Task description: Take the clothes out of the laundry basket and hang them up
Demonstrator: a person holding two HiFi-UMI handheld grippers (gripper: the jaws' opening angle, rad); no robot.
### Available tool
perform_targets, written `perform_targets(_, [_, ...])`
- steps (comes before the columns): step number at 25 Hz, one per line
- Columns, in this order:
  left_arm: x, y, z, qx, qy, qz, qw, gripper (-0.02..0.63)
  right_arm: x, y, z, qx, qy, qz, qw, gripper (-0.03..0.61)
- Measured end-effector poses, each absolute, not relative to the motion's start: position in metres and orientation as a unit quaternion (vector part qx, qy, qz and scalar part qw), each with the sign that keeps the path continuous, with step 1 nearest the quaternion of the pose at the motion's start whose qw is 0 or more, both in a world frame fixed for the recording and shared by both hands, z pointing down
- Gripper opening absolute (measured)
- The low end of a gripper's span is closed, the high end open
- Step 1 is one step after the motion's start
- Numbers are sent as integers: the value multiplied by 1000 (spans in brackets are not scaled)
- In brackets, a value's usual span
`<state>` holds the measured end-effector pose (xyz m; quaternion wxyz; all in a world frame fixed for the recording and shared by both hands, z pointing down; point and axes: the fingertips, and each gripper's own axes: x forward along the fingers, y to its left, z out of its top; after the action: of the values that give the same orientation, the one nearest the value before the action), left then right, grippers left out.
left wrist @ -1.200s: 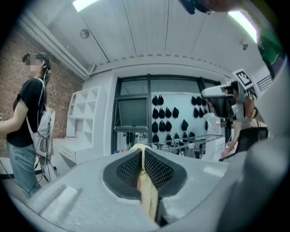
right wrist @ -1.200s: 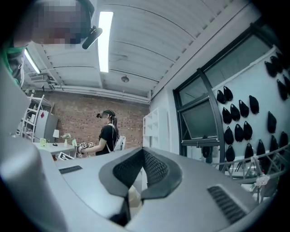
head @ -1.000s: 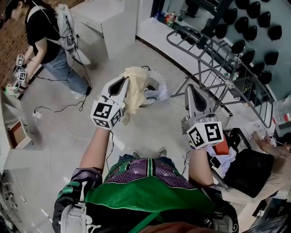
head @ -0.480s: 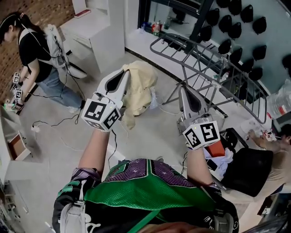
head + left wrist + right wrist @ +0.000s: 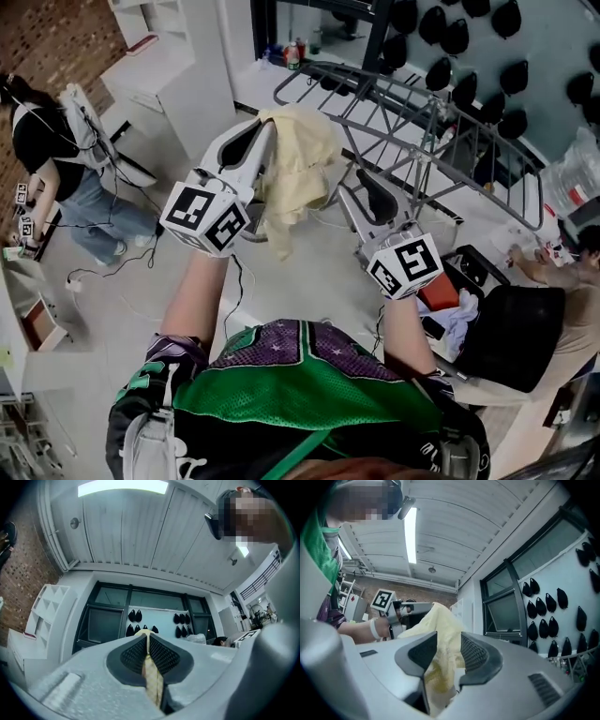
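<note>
Pale yellow cloth garment [image 5: 300, 169] hangs bunched just in front of the grey metal drying rack [image 5: 427, 112], near the rack's left end and up off the floor. Left claw [image 5: 266, 131] is clamped tight on the garment's top edge, a thin fold pinched between its black ribbed pads. Right claw [image 5: 356, 187] sits just below the rack's near rail, right of the garment. Its jaws have just been opening and stand wide, with yellow cloth loose in the gap and the pads not pressing on it.

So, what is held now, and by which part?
The left gripper pinches a top fold of the yellow garment. The right gripper, jaws just opened, grips nothing; the garment shows between them.
</note>
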<state>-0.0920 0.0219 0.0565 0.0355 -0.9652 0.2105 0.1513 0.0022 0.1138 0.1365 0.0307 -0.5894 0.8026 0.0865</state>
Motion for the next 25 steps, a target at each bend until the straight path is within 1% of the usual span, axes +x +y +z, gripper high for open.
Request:
perform_targets(4, [-55, 35, 47, -969, 188, 155, 35, 29, 21, 122, 158, -588, 805, 83, -2, 158])
perform_targets(9, [-9, 51, 37, -974, 162, 157, 35, 29, 55, 131, 178, -606, 792, 75, -20, 158])
perform_targets(12, [18, 65, 35, -976, 147, 155, 38, 29, 76, 134, 183, -620, 780, 80, -20, 158])
perform_targets(17, [60, 82, 48, -981, 134, 138, 33, 29, 113, 143, 175, -637, 765, 97, 0, 158])
perform_targets(18, [67, 82, 53, -982, 134, 133, 28, 29, 119, 146, 172, -639, 763, 102, 2, 148])
perform_targets(19, [72, 80, 58, -982, 136, 129, 22, 29, 125, 149, 168, -641, 760, 108, 5, 125])
perform_targets(21, [80, 76, 67, -983, 139, 121, 10, 29, 136, 153, 162, -648, 753, 117, 13, 40])
perform_targets(22, [83, 74, 72, -983, 141, 117, 6, 29, 141, 155, 159, -650, 750, 119, 19, 19])
perform_targets(25, [98, 75, 90, -985, 141, 100, -6, 29, 159, 162, 151, -650, 749, 123, 35, 14])
